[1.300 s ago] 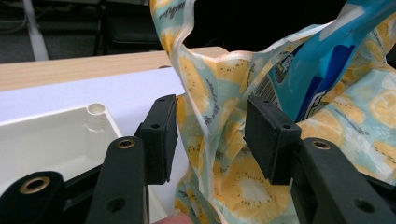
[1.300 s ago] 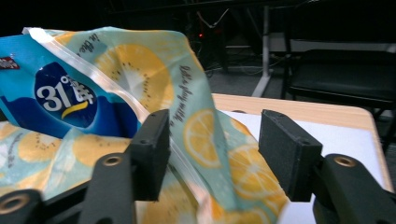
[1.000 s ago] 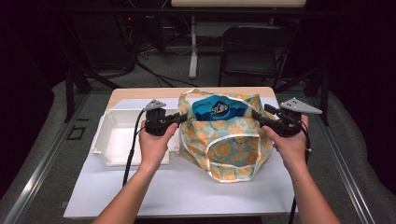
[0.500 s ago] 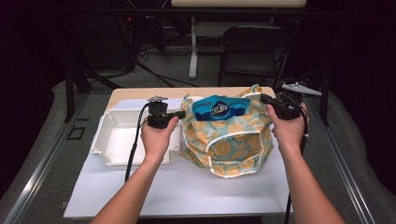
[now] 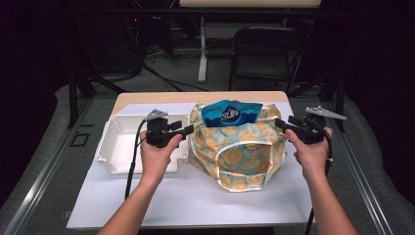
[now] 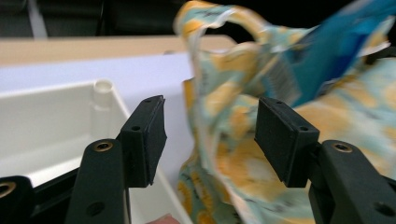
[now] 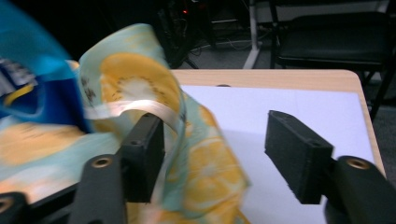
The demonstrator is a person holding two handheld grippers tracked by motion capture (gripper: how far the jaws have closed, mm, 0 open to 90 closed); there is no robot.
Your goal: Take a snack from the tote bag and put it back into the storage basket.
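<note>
On the white table [image 5: 195, 205], our citrus-print bag [image 5: 240, 152] stands beside a white tray [image 5: 115, 147], a blue packet [image 5: 230, 113] inside. Our left gripper [image 5: 188, 129] and right gripper [image 5: 279, 123], jaws just opened, grasp nothing. Unsupported, the bag may slump and spill.

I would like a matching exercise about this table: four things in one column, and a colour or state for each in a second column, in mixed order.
Things:
1. fabric bag
2. snack packet
3. plastic tray
4. left tool

States:
a. white, beside the bag
b. blue, standing in the bag
c. jaws apart, pressing nothing
d. patterned with orange slices

Pairs: 1-d, 2-b, 3-a, 4-c
</note>
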